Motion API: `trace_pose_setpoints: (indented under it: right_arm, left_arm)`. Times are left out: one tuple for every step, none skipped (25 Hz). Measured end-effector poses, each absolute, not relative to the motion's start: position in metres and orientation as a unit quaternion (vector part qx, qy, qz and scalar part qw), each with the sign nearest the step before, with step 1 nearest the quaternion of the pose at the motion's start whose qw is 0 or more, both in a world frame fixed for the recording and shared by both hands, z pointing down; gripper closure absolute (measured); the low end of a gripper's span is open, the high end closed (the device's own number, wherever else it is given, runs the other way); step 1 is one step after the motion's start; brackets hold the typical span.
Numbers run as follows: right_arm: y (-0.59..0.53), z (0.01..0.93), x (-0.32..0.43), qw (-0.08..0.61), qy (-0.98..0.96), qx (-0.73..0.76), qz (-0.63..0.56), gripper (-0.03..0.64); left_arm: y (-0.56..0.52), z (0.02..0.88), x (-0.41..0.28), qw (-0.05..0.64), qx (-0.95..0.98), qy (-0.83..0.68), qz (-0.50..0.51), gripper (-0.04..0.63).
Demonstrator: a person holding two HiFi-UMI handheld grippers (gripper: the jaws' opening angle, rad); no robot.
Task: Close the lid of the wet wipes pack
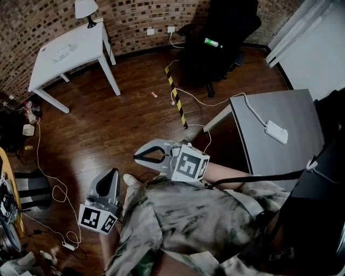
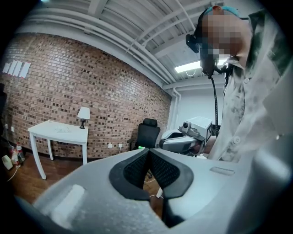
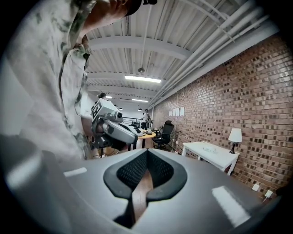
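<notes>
A pale flat pack [image 1: 63, 52], likely the wet wipes, lies on the white table [image 1: 81, 40] far across the room; its lid is too small to make out. The same pack shows faintly in the left gripper view [image 2: 62, 130] and the right gripper view [image 3: 209, 146]. My left gripper [image 1: 111, 173] is held low near my body, over the wooden floor, jaws shut and empty [image 2: 149, 151]. My right gripper [image 1: 138, 156] points left beside it, also shut on nothing [image 3: 147, 151]. Both are far from the table.
A small lamp [image 1: 86, 9] stands on the white table's far corner. A black office chair [image 1: 221, 32] sits at the back, a grey table [image 1: 280, 113] with a white device [image 1: 276, 132] at the right. Cables and yellow-black tape [image 1: 177, 97] cross the floor.
</notes>
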State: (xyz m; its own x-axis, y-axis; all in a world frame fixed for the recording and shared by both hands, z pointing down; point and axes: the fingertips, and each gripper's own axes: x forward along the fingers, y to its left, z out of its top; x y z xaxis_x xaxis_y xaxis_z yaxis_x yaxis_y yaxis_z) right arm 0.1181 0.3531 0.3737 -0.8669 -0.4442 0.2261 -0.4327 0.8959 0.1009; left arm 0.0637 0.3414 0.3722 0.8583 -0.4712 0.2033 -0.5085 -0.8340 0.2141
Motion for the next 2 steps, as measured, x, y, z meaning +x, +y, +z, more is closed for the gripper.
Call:
trace_pose_setpoints:
  right_arm:
    - [0.3506,0.3745,0.1154,0.123,-0.966,0.227,-0.023,0.614]
    - [0.3482,0.3754,0.1128,0.124,-0.966,0.226,-0.022,0.614]
  left_arm:
    - [0.3386,0.3731,0.0609,0.132,0.955,-0.257,0.071,0.592]
    - [0.3358,0.374,0.0582,0.133,0.955,-0.257,0.071,0.592]
